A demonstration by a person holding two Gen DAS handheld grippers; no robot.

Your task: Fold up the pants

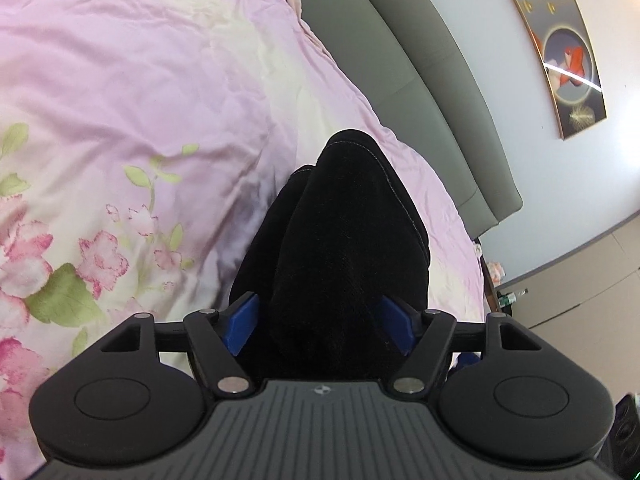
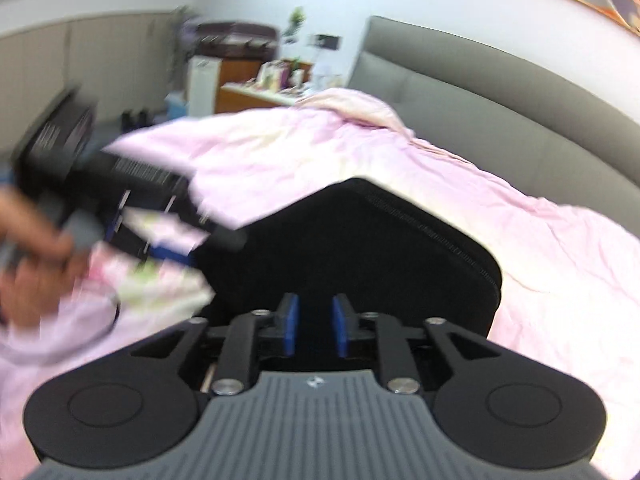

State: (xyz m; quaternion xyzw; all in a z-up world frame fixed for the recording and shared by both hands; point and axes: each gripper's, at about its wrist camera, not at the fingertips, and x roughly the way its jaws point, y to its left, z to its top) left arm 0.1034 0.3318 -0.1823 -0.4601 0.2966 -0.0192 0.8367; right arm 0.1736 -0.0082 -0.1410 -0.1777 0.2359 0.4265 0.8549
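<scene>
The black, soft-napped pants (image 1: 348, 240) lie bunched and folded on the bed, on a crumpled pink duvet with a pink-and-green flower print (image 1: 132, 112), close to the padded grey headboard (image 1: 432, 92) that runs along the pale wall. In the left wrist view the left hand-held gripper (image 1: 320, 322) is released: its blue pads (image 1: 244, 320) stand wide apart on either side of a thick hump of the dark cloth, which rises between them, and neither pad visibly presses into it. A stitched seam curves down the right side of that hump. In the right wrist view, which is blurred, the right hand-held gripper (image 2: 315, 326) has its blue pads parted by a narrow gap, with the folded black pants lying just ahead of and under the tips; whether any cloth is caught between them cannot be made out. There the garment shows a squared, layered edge with a ribbed line of stitching along its top. At the left edge of that view a person's hand (image 2: 32, 248) grips the other black device, smeared by motion. A gold-framed picture (image 1: 560, 52) hangs above the headboard
</scene>
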